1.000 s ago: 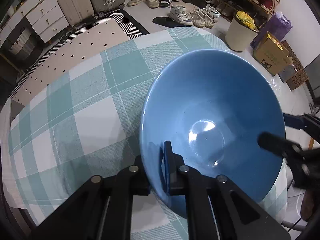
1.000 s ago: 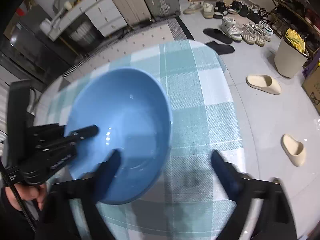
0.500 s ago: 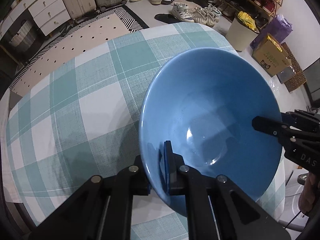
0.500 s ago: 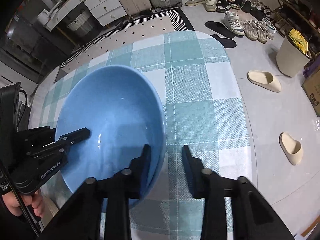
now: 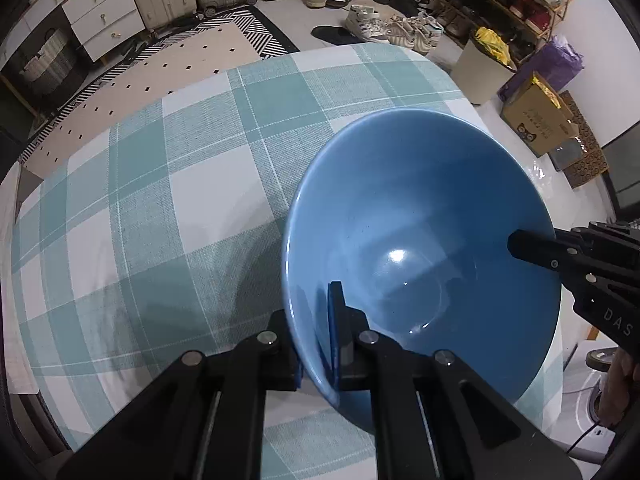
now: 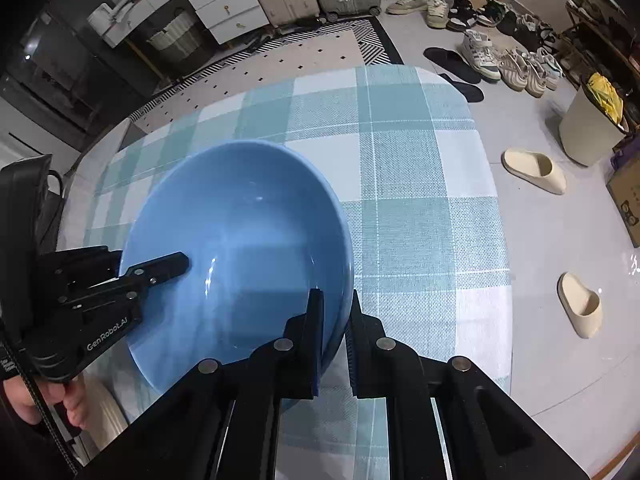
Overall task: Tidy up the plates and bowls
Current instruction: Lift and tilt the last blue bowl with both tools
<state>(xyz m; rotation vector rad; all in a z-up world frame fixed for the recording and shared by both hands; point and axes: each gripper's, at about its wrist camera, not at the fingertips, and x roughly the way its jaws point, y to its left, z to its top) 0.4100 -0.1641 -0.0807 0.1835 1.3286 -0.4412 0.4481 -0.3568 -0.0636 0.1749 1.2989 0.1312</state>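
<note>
Only the right view shows two tan slippers [image 6: 534, 170], while both show each claw, left claw [image 5: 316, 320] and right claw [image 6: 336, 320], pinching the blue bowl [image 5: 420, 216], whose underside is hidden.

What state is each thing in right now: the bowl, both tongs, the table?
Blue bowl: upright, nothing inside, gripped at opposite rims.
Left tongs: shut on the bowl's rim, one finger inside, one outside.
Right tongs: shut on the other side of the rim.
Table: covered by a checked cloth, no other dishes in view.
</note>
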